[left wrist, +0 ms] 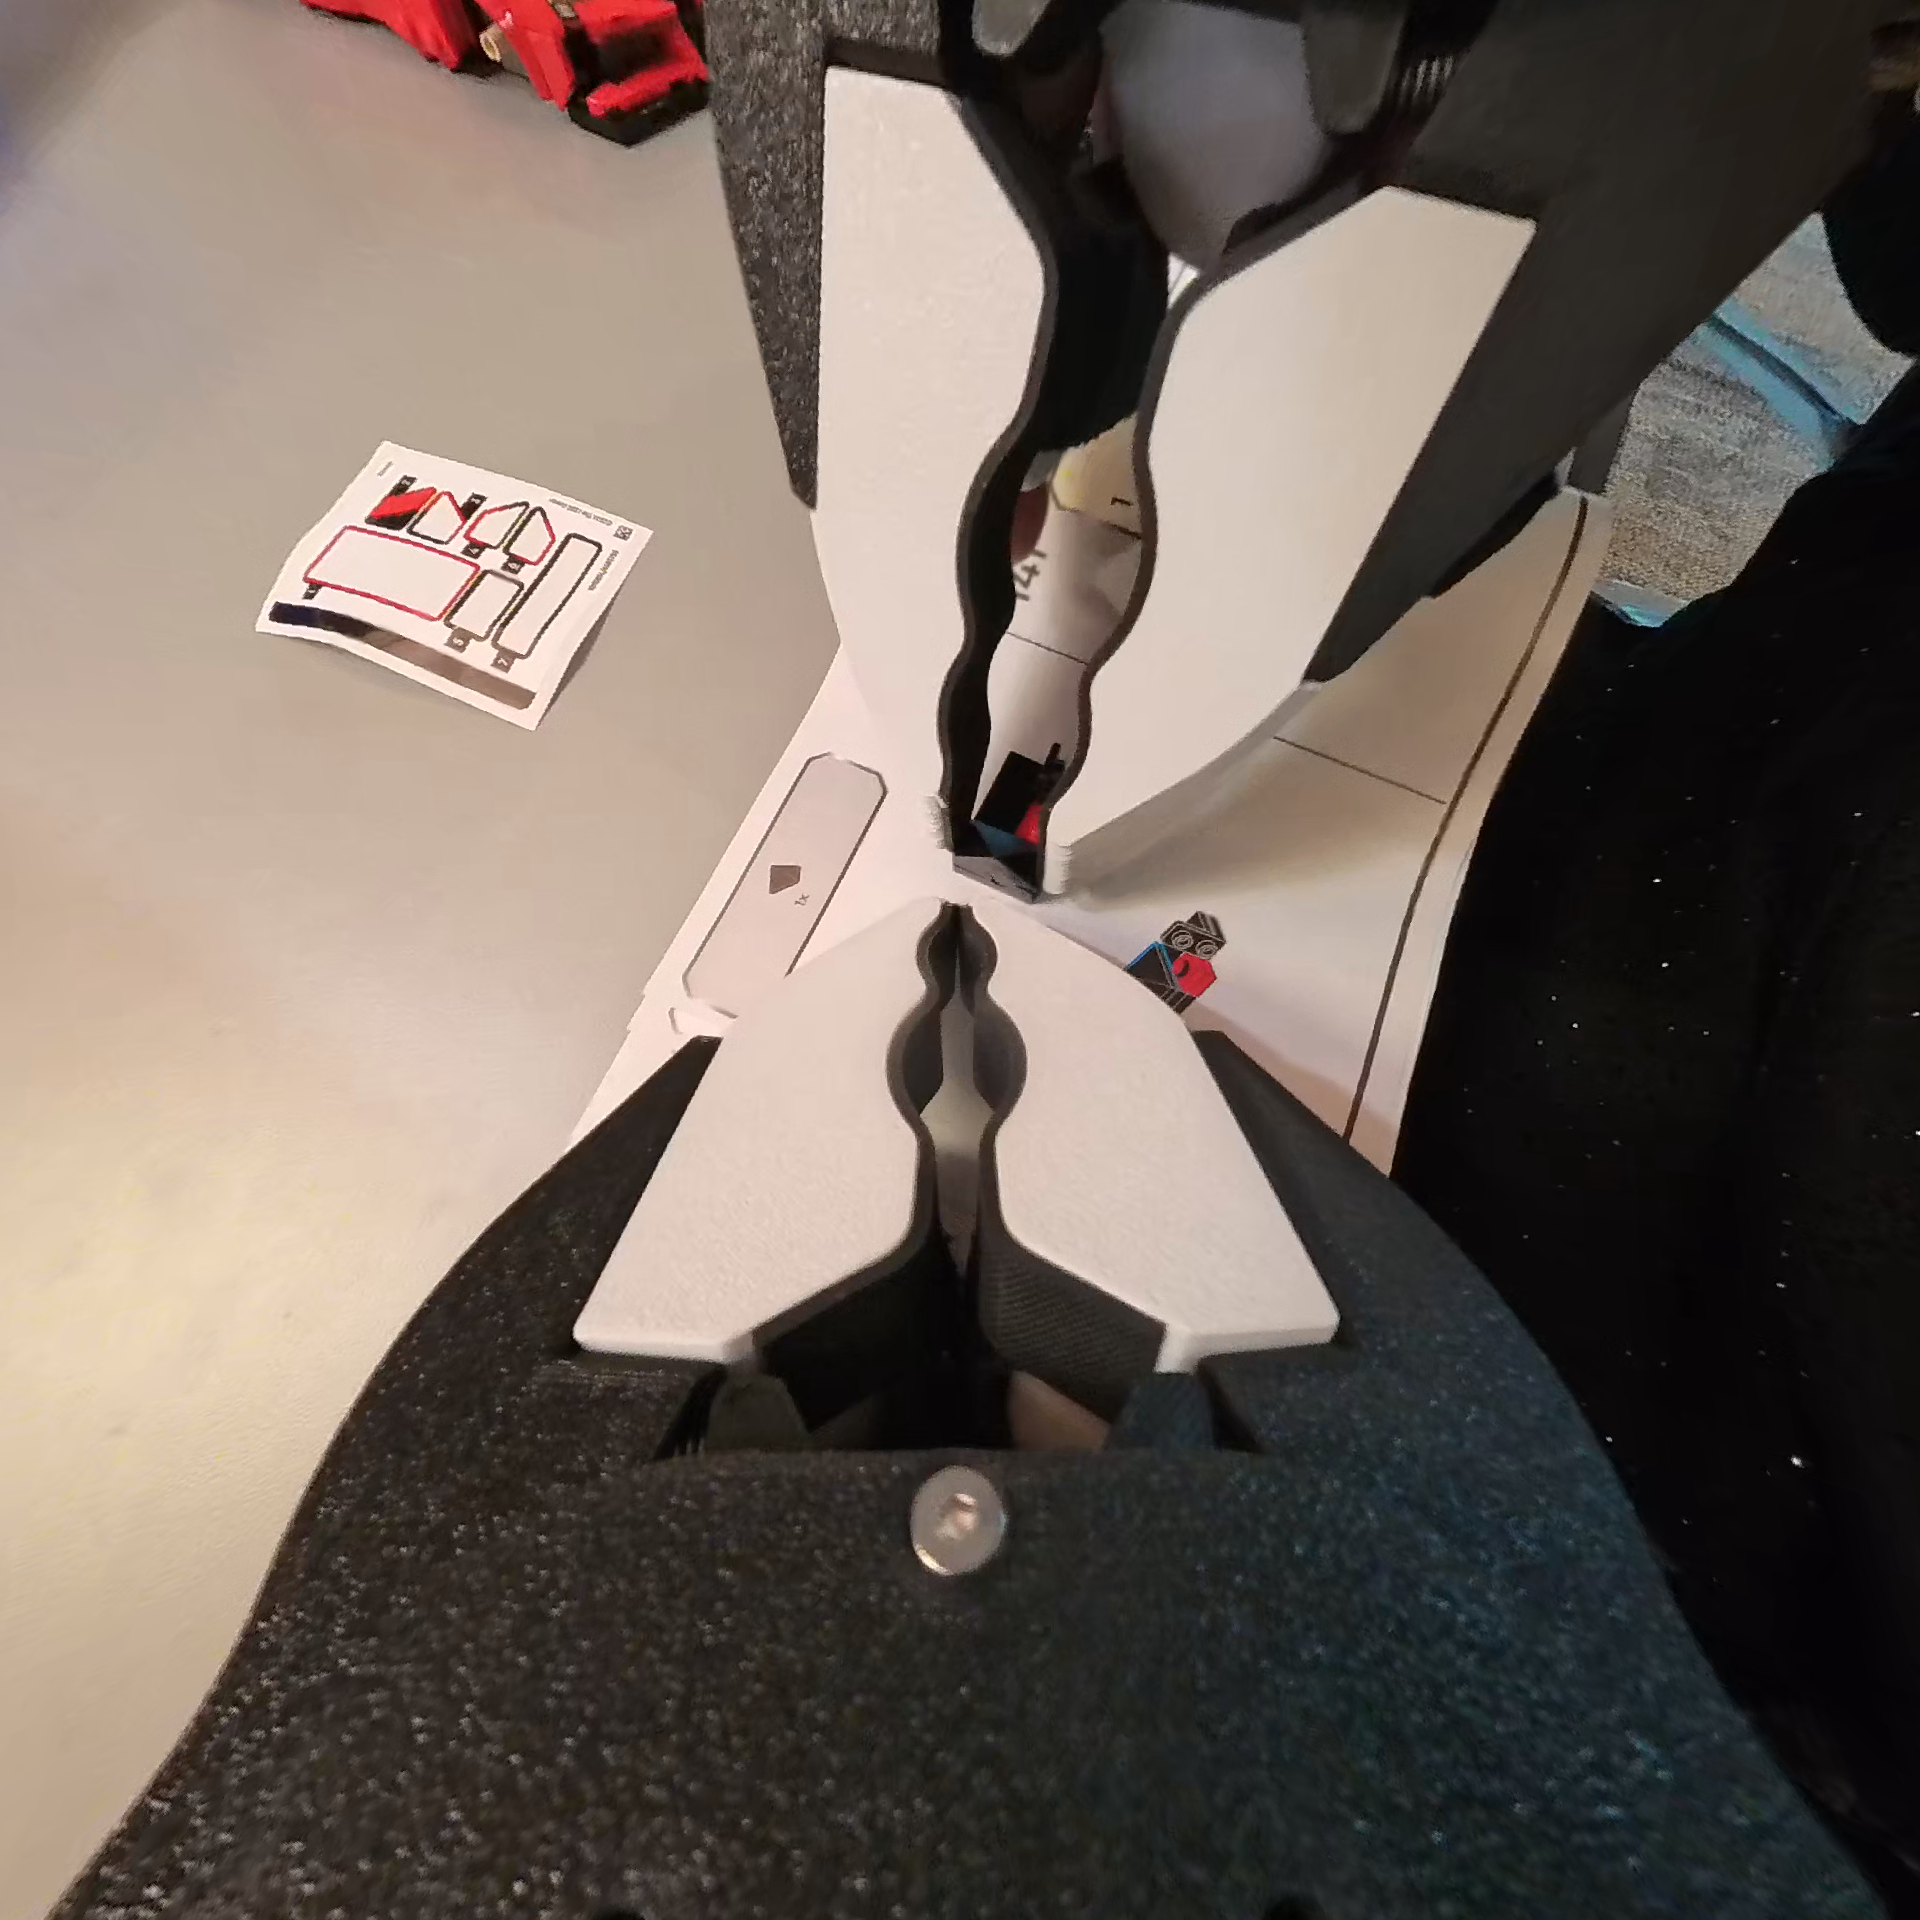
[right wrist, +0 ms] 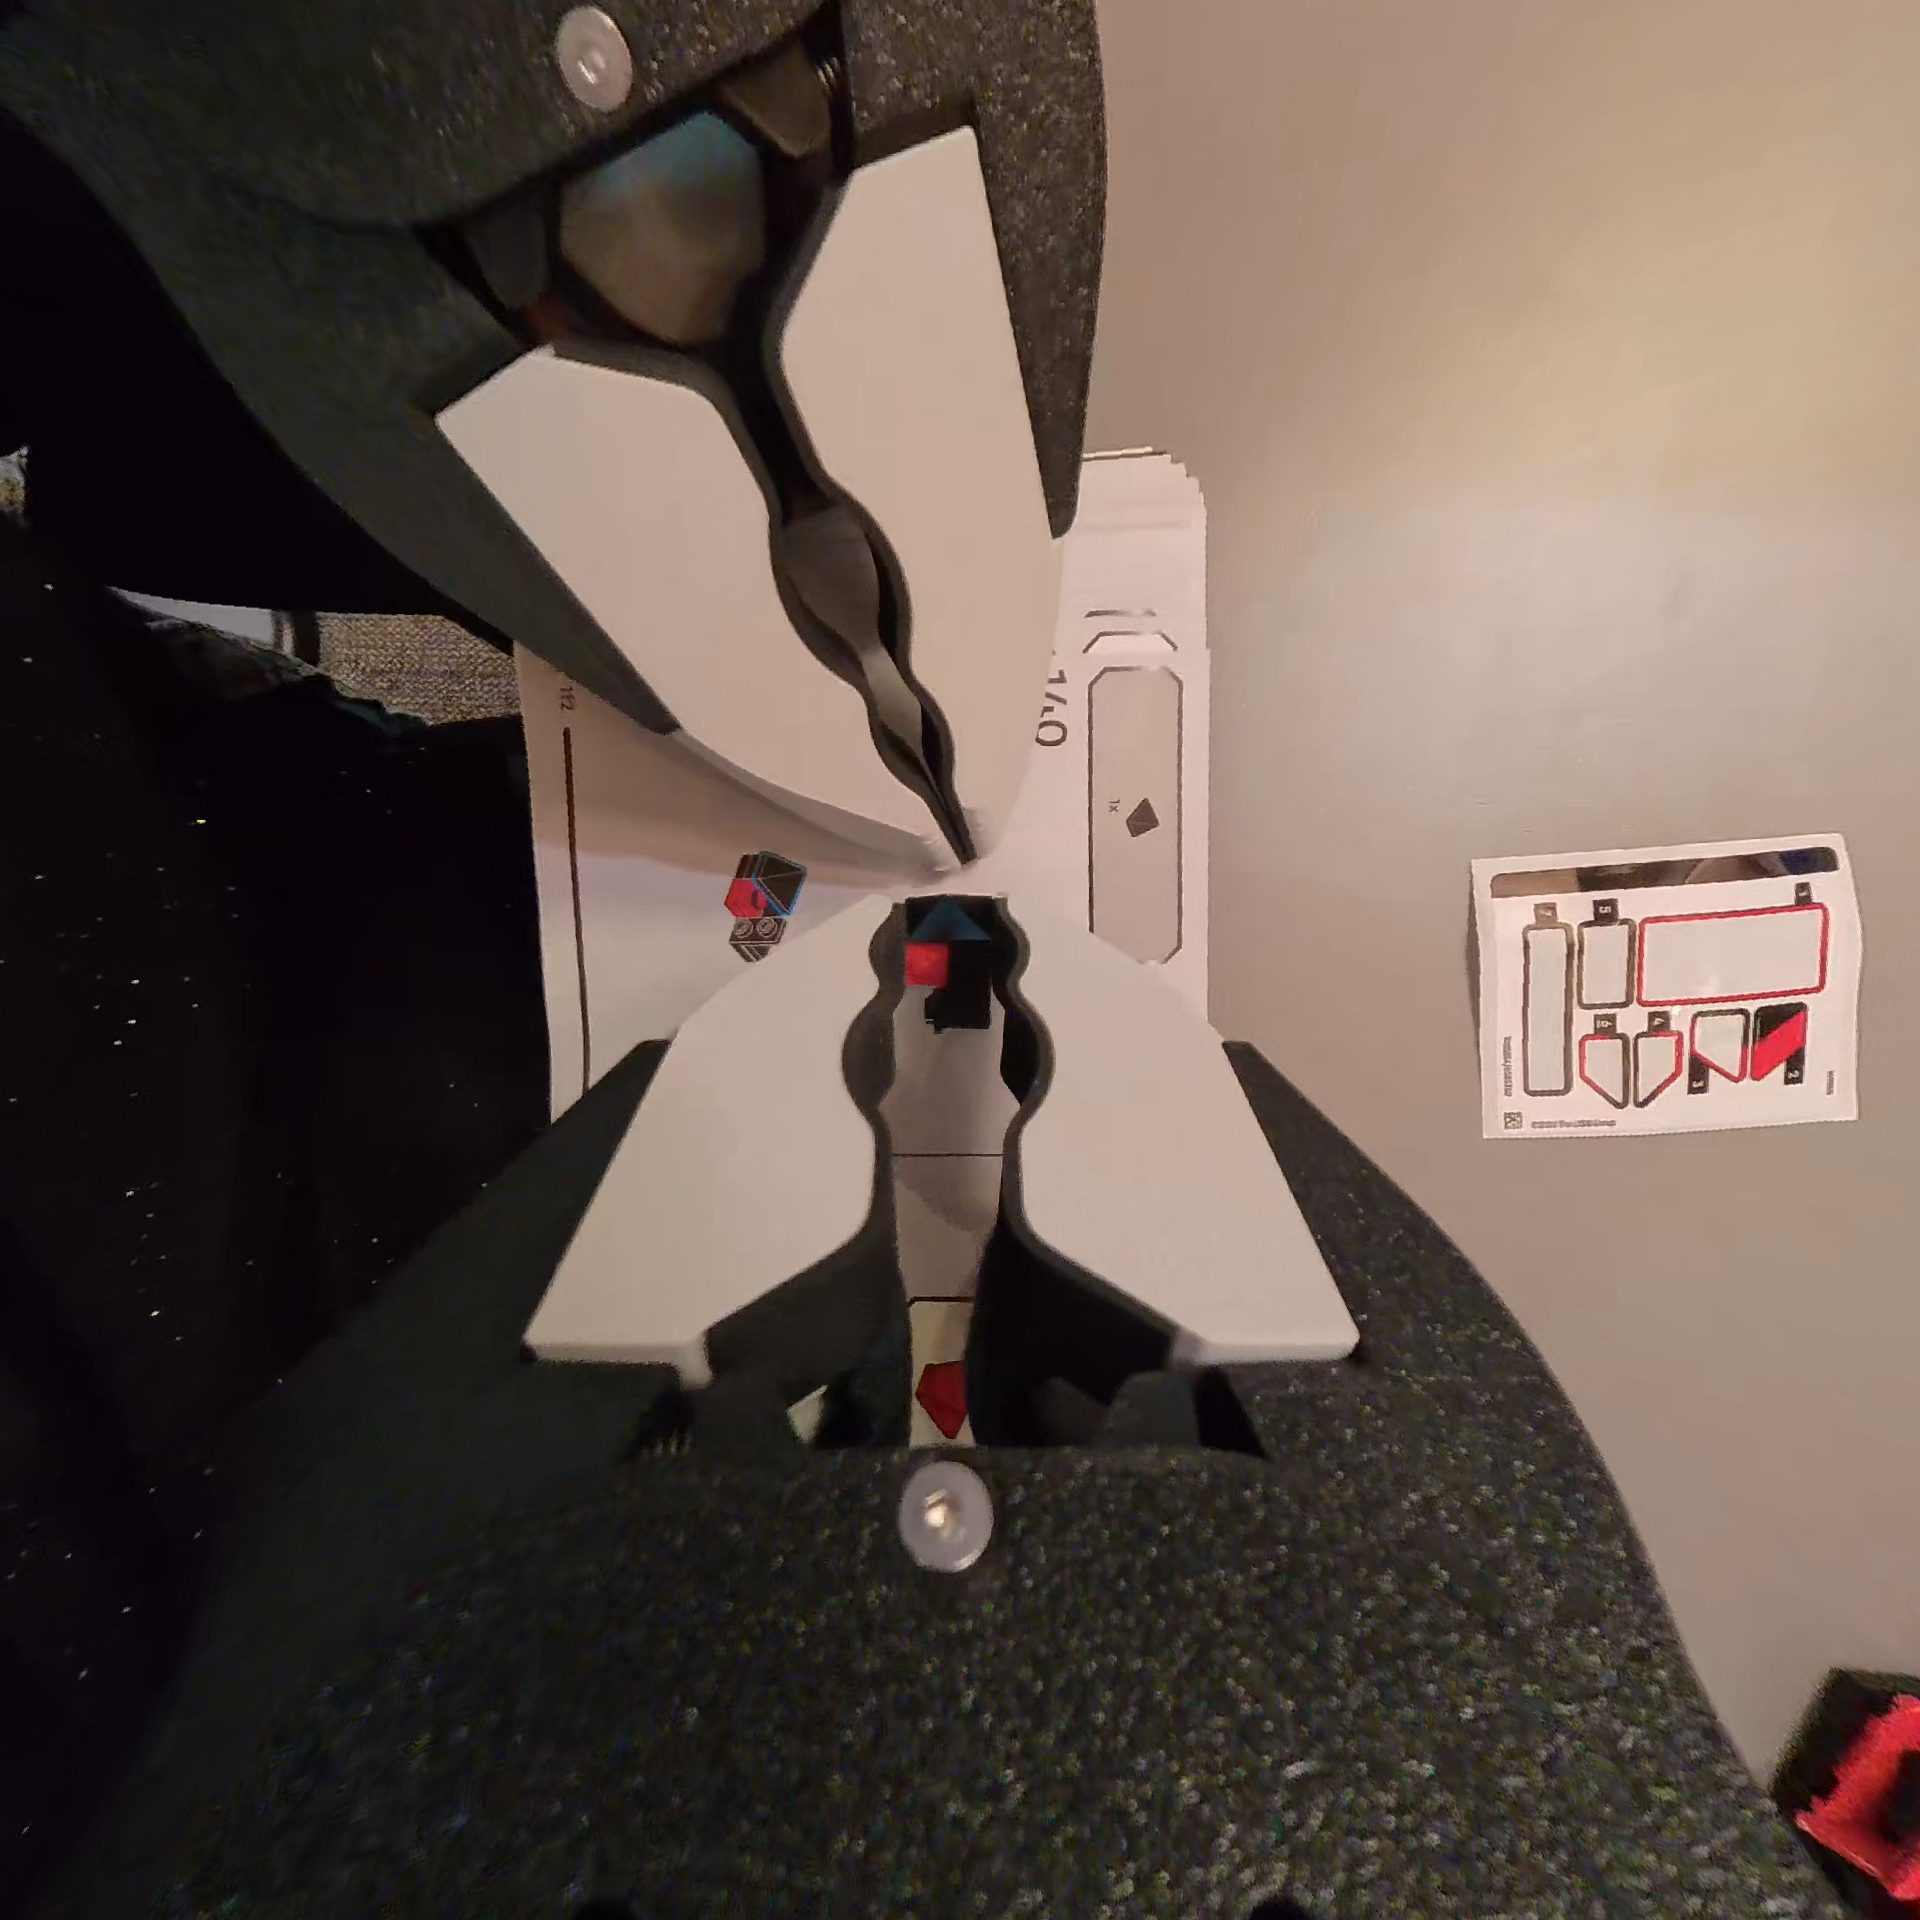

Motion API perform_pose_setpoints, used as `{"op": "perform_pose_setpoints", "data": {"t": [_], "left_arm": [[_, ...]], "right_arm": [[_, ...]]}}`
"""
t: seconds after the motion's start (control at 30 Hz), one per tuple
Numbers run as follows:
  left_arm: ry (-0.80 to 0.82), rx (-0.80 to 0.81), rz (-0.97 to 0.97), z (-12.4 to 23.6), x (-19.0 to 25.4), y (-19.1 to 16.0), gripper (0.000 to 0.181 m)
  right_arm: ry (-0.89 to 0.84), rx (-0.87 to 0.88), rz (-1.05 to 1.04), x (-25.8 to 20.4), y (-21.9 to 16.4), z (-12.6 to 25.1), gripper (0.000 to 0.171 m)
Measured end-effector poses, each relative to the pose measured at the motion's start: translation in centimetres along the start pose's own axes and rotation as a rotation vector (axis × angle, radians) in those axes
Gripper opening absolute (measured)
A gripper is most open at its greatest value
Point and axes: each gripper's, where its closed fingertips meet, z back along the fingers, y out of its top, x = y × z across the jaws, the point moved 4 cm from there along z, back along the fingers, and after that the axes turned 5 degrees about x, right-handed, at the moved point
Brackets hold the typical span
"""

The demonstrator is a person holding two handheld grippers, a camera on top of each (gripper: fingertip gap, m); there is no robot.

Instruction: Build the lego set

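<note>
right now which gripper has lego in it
The right gripper: a small black-and-red lego piece sits between its fingertips. The left gripper is shut with no lego showing.

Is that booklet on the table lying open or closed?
Open. The white instruction booklet lies spread flat on the grey table, a printed page facing up beneath both grippers, stacked page edges showing at its far end.

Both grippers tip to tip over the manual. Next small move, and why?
Probably ease the left gripper down onto the small black-and-red assembly held in the right gripper. The left's jaws are closed, whether on a piece is not visible, and its tips sit just off the assembly's top, above the instruction booklet.
</note>
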Motion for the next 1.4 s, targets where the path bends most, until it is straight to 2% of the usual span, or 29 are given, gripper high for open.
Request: {"op": "perform_pose_setpoints", "data": {"t": [0.2,0.43,0.8,0.83,0.9,1.07,1.17,1.23,1.33,1.4], "left_arm": [[-0.019,-0.001,-0.01,-0.3,0.5,0.1,0.0],[-0.023,0.001,0.001,-0.2,0.5,0.1,0.0],[-0.031,0.002,0.009,-0.2,0.5,0.0,0.0],[-0.031,0.003,0.008,-0.2,0.5,0.0,0.0],[-0.027,0.004,0.004,-0.2,0.5,0.0,0.0],[-0.028,0.005,0.006,-0.2,0.5,0.0,0.0],[-0.024,0.005,0.002,-0.2,0.5,0.0,0.0],[-0.024,0.006,0.002,-0.2,0.5,0.0,0.0],[-0.029,0.006,0.01,-0.2,0.5,0.0,0.0],[-0.035,0.007,0.019,-0.2,0.4,0.0,0.0]], "right_arm": [[-0.051,0.041,0.013,-0.2,-0.3,0.0,0.015],[-0.081,0.007,0.043,-0.3,-0.3,0.0,0.015],[-0.061,-0.023,0.064,-0.3,-0.1,-0.1,0.015],[-0.055,-0.018,0.063,-0.3,-0.1,-0.1,0.017],[-0.041,-0.028,0.059,-0.3,-0.5,-0.2,0.036],[-0.01,0.028,0.023,-0.3,-0.8,0.2,0.047],[0.002,0.094,-0.003,-0.8,-1.0,2.4,0.047],[-0.011,0.154,-0.022,-1.1,-1.8,5.1,0.04],[-0.092,0.174,-0.057,-0.9,-5.5,10.1,0.029],[-0.085,0.103,-0.05,-1.2,-9.4,12.2,0.026]]}}
